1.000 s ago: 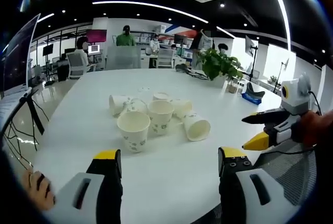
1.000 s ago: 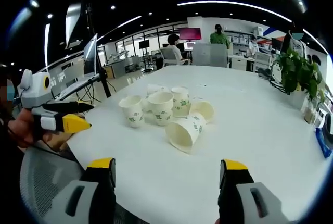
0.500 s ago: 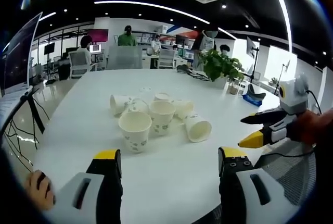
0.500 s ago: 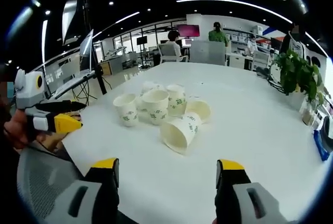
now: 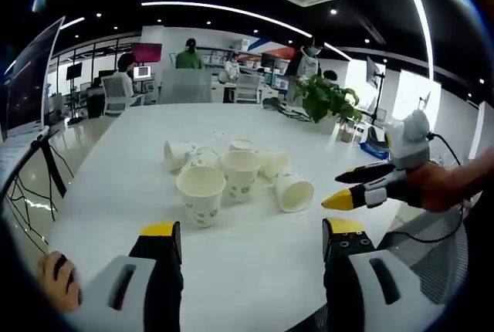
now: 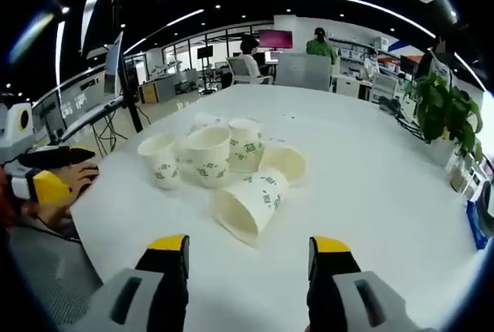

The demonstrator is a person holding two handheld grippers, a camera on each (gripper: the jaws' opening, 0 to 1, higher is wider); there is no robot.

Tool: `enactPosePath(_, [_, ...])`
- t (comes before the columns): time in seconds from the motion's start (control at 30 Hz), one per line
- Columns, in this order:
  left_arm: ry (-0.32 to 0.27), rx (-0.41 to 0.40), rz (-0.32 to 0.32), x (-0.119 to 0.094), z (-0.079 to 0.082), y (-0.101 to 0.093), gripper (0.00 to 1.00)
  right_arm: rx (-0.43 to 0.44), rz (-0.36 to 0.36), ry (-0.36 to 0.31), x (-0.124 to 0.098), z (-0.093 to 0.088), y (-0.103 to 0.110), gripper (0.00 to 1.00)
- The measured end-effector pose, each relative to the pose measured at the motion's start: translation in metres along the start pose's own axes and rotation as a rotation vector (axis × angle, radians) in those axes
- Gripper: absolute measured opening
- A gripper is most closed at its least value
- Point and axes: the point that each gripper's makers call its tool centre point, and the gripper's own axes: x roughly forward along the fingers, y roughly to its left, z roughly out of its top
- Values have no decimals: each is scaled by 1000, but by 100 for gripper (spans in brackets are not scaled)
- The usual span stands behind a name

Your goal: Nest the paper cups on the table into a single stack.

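Several white paper cups with green print cluster mid-table. In the left gripper view an upright cup [image 5: 199, 193] stands nearest, another upright cup [image 5: 239, 173] behind it, and a tipped cup [image 5: 294, 191] lies to the right. My left gripper [image 5: 252, 232] is open, short of the cluster, holding nothing. My right gripper [image 5: 344, 188] comes in from the right, close to the tipped cup. In the right gripper view that tipped cup [image 6: 247, 208] lies just ahead of my open right gripper [image 6: 248, 245], mouth toward me. Upright cups [image 6: 160, 160] stand behind it. The left gripper [image 6: 69, 171] shows at the left edge.
The white table [image 5: 255, 286] stretches far back. A potted plant [image 5: 325, 96] and a blue object [image 5: 373, 147] sit at its far right side. A monitor on a stand [image 5: 27, 77] is at the left. People stand in the background. A mesh chair [image 6: 46, 270] is by the near edge.
My right gripper has moved forward toward the cups; the tipped cup now sits closer between its jaws. The left gripper has stayed nearly still. No cup has moved.
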Motion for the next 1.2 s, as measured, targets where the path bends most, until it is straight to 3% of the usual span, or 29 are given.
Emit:
enactPosePath(0.3, [4,4,-7,2,-2,0,73,22,-21,20,23,1,-14,52])
enactPosePath(0.53, [12,4,-7,4,-5,1,72,42,-23,45,40,0,-14,38])
enactPosePath(0.67, [16,4,-7,3,-5,0,72,73,-34,49,48,-3,-17,35])
enactPosePath(0.87, [19,2,-5,3,-5,0,72,89,-48,43,49,2,-19,28])
enactPosePath(1.2, [22,6,-11,2,-5,-2,70,94,-63,27,49,2,-26,7])
